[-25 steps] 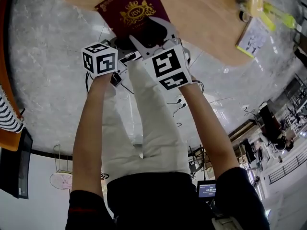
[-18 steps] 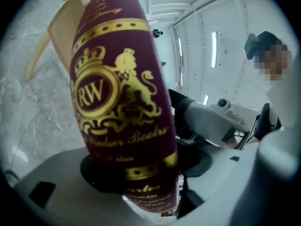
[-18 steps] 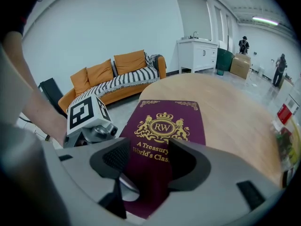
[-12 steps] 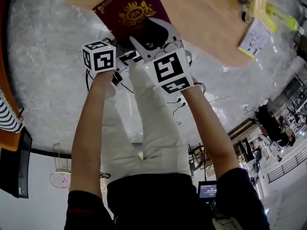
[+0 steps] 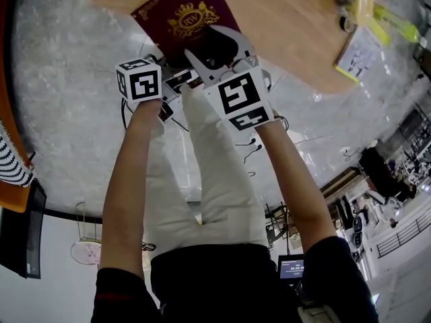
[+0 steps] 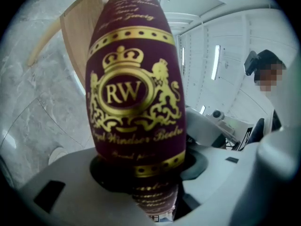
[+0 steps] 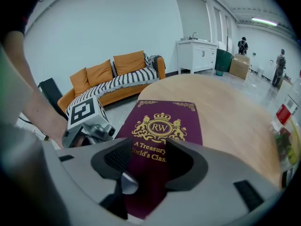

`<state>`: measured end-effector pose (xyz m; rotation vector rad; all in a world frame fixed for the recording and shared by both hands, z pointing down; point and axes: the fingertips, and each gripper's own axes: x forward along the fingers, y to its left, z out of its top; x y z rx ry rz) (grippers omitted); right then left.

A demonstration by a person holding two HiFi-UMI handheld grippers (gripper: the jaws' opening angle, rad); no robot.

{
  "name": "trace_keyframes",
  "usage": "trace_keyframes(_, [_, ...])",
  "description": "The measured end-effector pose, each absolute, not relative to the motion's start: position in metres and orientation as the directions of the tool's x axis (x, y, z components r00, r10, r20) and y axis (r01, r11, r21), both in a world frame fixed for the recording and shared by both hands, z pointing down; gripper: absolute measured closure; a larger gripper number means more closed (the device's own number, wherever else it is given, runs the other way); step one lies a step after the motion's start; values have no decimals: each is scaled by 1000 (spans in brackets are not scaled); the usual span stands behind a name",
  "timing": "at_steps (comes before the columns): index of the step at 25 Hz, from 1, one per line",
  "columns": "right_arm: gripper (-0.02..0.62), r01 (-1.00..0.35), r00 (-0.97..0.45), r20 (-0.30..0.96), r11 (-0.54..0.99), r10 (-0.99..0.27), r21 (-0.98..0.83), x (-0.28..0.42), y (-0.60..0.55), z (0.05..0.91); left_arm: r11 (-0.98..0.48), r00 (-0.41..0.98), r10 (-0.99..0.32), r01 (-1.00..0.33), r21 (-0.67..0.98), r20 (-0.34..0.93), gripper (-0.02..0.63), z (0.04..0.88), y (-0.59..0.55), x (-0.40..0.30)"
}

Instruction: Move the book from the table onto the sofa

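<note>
A maroon book [image 5: 182, 15] with a gold crest lies on the round wooden table [image 5: 289, 25], its near end over the table's edge. My left gripper [image 5: 168, 64] comes in level at that near end. In the left gripper view the book [image 6: 134, 88] runs down between the jaws of the left gripper [image 6: 150, 168]; they are closing and I see no firm press. My right gripper [image 5: 210, 46] points down over the cover. Its jaws are narrowing but stand apart above the book [image 7: 162, 126], and nothing lies between the right gripper's [image 7: 151, 157] pads.
An orange sofa [image 7: 117, 76] with a striped throw stands beyond the table by the wall. Bottles [image 5: 377, 15] and a printed card [image 5: 353, 49] sit on the table's far right. A white cabinet [image 7: 197, 55] and people [image 7: 243, 45] are further off. Cables lie on the marble floor [image 5: 67, 113].
The left gripper's marker cube has rolled a little. Both hands and the book stay where they were.
</note>
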<state>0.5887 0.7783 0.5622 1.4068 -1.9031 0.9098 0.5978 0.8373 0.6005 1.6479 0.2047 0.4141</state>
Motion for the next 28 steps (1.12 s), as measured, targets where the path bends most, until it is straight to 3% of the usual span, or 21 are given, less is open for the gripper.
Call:
trace_keyframes(9, [417,-954,-267,803,263,-532,-143,579,778,552,-138,916,350,-157,978,196,364,589,836,579])
trace_keyframes(18, [565,-953,-299,773,212,-560,-214,580,759,524,-263,881,385,-183,947,277,367,564,816,554])
trace_keyframes(28, [578,-951,-309,732,178,-607,-253,583,736,463,-361,884,335,-200,911,326,367,505,782,545])
